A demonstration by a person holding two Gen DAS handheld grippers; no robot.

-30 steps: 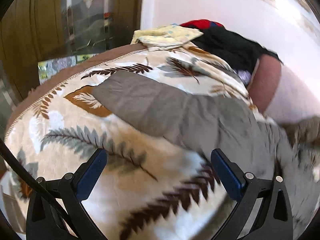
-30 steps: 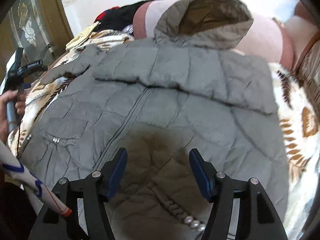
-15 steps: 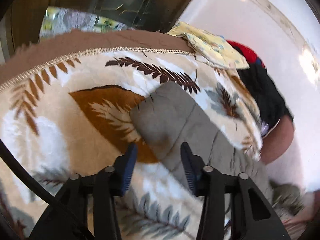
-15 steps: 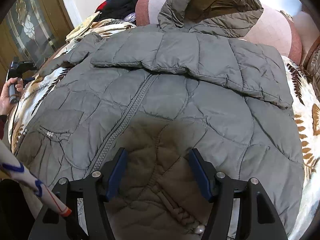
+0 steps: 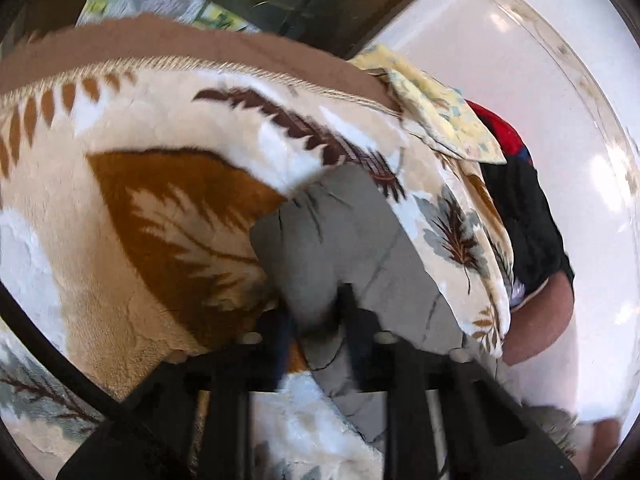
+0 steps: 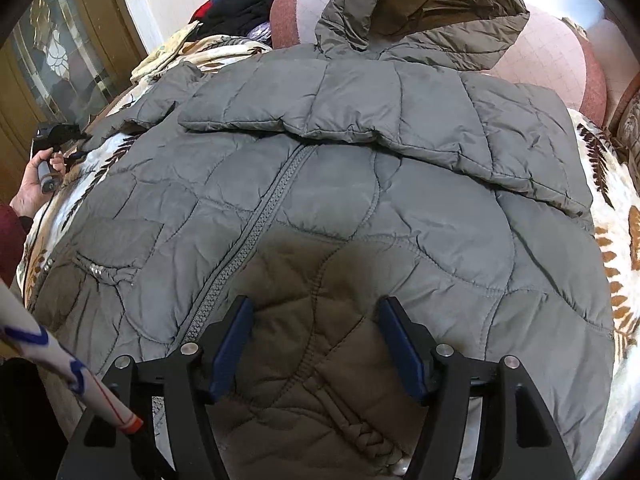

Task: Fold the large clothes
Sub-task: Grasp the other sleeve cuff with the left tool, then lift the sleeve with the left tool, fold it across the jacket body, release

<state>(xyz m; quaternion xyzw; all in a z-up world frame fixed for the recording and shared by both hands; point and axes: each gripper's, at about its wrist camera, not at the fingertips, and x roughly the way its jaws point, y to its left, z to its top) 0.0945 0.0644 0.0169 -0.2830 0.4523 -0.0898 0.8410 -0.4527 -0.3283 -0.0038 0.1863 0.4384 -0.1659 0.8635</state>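
Grey quilted jacket [image 6: 360, 208] spread flat on the feather-print blanket [image 5: 120, 208].

We note its hood [image 6: 424, 12] at the far end, against a pink cushion [image 6: 560, 52]. At the jacket's far left sleeve cuff [image 5: 332, 248], left gripper [image 5: 320, 320] jaws pinched on the fabric. Over its near hem, right gripper [image 6: 316, 344] jaws wide, holding nothing.

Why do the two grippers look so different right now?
The left gripper is shut on the cuff of the grey quilted jacket's sleeve; the right gripper is open, its blue pads standing apart.

The left gripper is out at the sleeve's end on the feather-print fleece blanket; the right gripper is over the jacket's body, beside the zip.

Both are black, two-fingered and pointed down at the same jacket.
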